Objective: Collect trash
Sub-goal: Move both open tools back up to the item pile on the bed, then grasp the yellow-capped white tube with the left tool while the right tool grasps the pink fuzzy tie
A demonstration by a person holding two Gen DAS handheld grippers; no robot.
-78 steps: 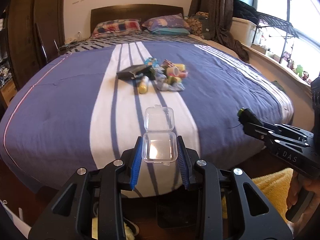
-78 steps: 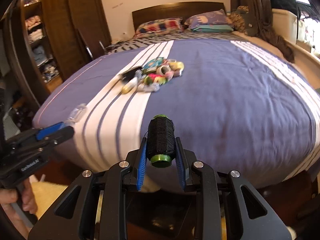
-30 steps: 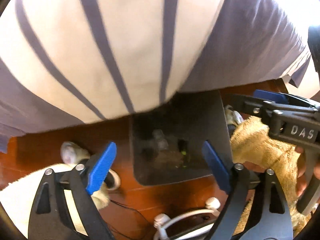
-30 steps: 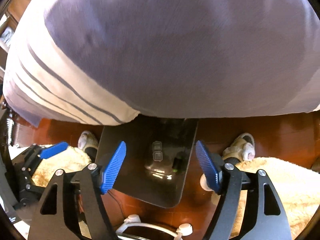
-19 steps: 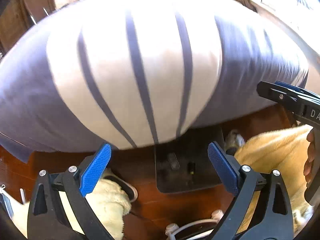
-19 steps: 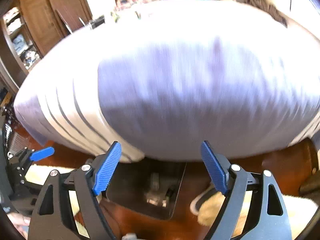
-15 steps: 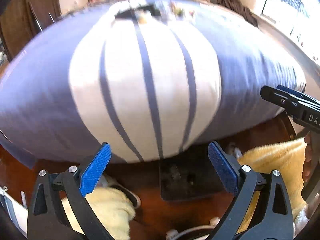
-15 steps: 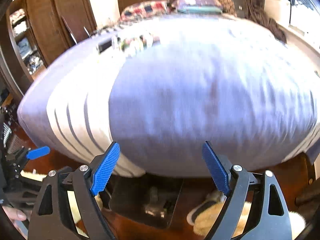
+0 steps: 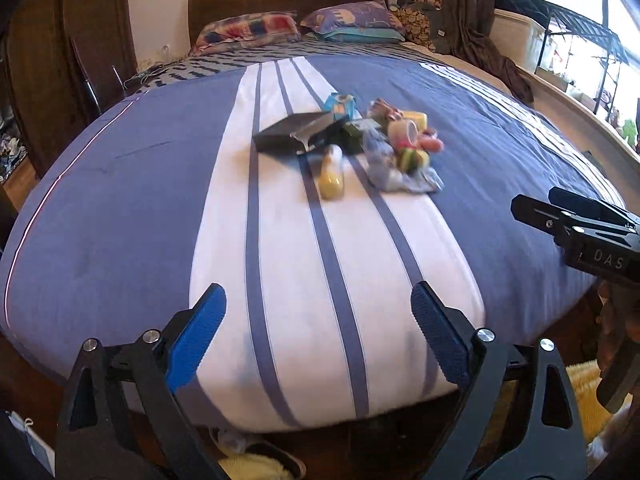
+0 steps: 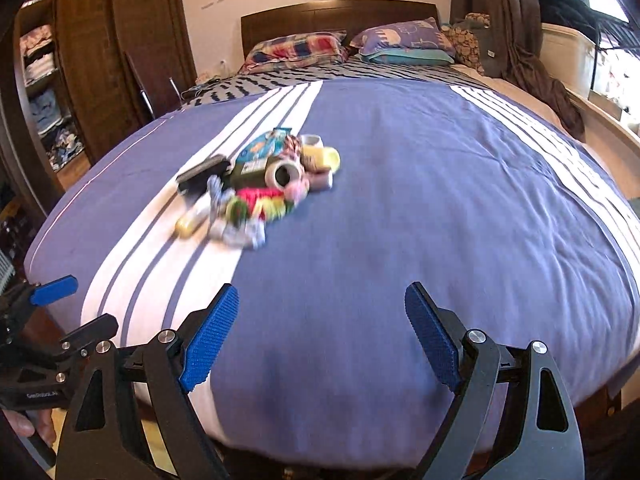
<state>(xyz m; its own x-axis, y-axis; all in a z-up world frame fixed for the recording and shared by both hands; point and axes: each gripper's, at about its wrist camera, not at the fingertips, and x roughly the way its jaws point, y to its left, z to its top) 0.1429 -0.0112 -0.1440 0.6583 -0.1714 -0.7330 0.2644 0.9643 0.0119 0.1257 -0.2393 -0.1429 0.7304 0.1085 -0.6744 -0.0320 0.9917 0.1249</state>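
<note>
A pile of trash (image 9: 360, 140) lies in the middle of the bed: a black box (image 9: 292, 132), a yellow bottle (image 9: 332, 178), tape rolls, crumpled wrappers and a blue packet. It also shows in the right wrist view (image 10: 260, 188). My left gripper (image 9: 320, 340) is open and empty, at the foot of the bed, well short of the pile. My right gripper (image 10: 320, 340) is open and empty, also at the foot edge, to the right of the left one. The right gripper's body shows at the right of the left wrist view (image 9: 580, 232).
The bed (image 9: 120, 200) has a blue cover with white stripes, pillows (image 9: 344, 24) and a dark headboard. A wooden wardrobe (image 10: 100, 60) stands on the left, a window ledge with a storage box (image 10: 568, 56) on the right. Slippers (image 9: 260, 464) lie on the floor below.
Both grippers held items earlier, a clear plastic box and a dark thread spool; they dipped over a black bin on the floor, opened, and have now risen back toward the bed, empty.
</note>
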